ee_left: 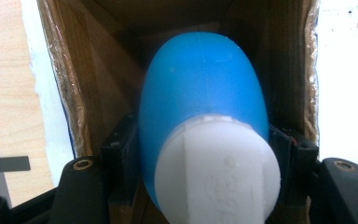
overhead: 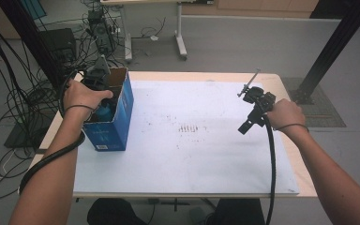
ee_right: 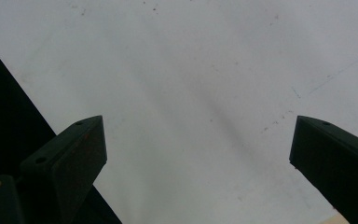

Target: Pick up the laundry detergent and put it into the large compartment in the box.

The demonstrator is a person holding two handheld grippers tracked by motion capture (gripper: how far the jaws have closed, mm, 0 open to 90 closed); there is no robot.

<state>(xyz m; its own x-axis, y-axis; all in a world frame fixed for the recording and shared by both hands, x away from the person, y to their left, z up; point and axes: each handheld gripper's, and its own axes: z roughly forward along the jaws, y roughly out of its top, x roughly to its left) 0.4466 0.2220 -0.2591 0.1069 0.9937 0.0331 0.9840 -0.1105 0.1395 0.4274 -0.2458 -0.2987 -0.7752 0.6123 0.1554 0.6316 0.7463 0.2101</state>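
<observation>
Our left gripper (ee_left: 200, 158) clamps the blue bottle (ee_left: 200, 93) inside the open cardboard box (overhead: 115, 119) at the surface's (overhead: 192, 154) nine o'clock edge; our right gripper (ee_right: 198, 154) hovers wide, empty, at three o'clock.

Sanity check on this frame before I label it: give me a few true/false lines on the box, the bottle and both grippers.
1. The left gripper is clamped on a blue plastic bottle with a white cap. True.
2. The bottle is lying on the white table cover. False: it is inside the open blue cardboard box.
3. The right gripper holds a bottle. False: its jaws are open, with nothing between them.
4. The box stands at the table's left side. True.
</observation>
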